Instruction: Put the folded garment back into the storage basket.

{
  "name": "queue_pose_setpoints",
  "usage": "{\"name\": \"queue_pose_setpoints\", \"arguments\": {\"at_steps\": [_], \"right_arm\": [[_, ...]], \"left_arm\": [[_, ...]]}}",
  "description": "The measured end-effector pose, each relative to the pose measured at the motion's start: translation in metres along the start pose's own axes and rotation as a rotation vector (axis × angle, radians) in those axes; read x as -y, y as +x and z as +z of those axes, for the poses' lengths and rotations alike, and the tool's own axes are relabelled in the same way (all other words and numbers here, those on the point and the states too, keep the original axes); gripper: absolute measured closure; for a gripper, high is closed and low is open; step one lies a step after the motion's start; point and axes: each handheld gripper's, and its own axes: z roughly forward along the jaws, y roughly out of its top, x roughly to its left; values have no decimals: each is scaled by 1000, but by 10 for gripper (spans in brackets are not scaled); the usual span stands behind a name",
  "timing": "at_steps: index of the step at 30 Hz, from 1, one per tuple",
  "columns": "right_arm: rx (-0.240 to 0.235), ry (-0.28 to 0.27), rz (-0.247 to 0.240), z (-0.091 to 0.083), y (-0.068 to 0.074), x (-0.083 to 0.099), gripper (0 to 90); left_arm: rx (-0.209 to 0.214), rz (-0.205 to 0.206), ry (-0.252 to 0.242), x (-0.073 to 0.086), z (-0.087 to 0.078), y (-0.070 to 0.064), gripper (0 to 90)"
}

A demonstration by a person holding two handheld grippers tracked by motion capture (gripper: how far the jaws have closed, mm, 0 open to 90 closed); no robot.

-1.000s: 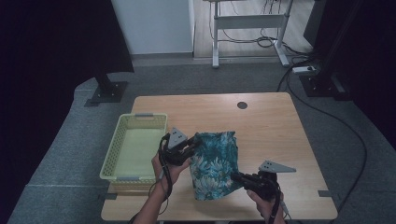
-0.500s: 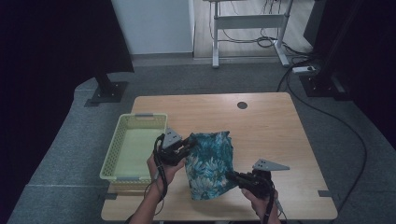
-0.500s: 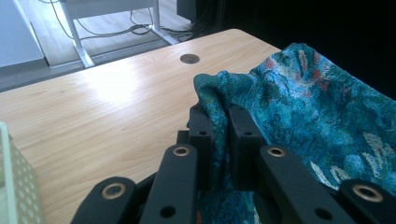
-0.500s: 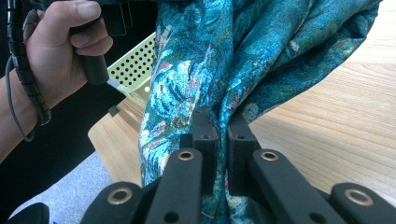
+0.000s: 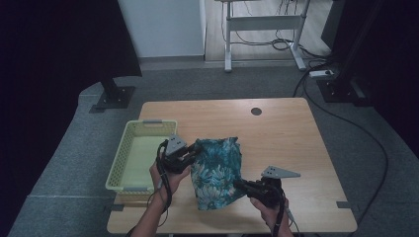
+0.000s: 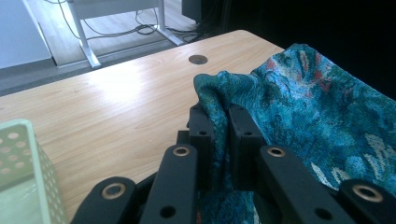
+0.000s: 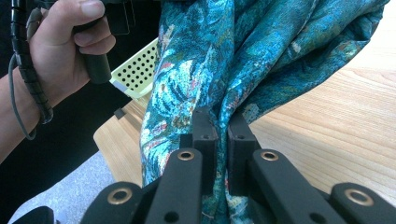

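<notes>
Teal floral cloth (image 5: 216, 170) hangs between the two grippers over the near half of the wooden table (image 5: 291, 133), lifted and bunched, its lower folds close to the tabletop. At about nine o'clock of the cloth, the left gripper (image 5: 190, 154) has its jaws pressed together on an upper edge of the fabric; the left gripper view shows a fold (image 6: 219, 121) pinched between the black jaws. At about five o'clock of the cloth, the right gripper (image 5: 242, 185) pinches a lower corner, its jaws clamped on a gathered strip (image 7: 219, 126). A pale yellow-green basket (image 5: 123, 153) stands at the table's left edge, at nine o'clock of the left hand (image 5: 168, 175), just beside it.
</notes>
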Motion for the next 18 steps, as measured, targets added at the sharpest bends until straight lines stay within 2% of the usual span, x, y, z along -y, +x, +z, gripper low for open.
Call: {"name": "queue_pose_setpoints", "arguments": {"at_steps": [18], "right_arm": [[-24, -2, -15, 12, 12, -8, 841]], "left_arm": [[-30, 2, -6, -2, -18, 11, 818]]}}
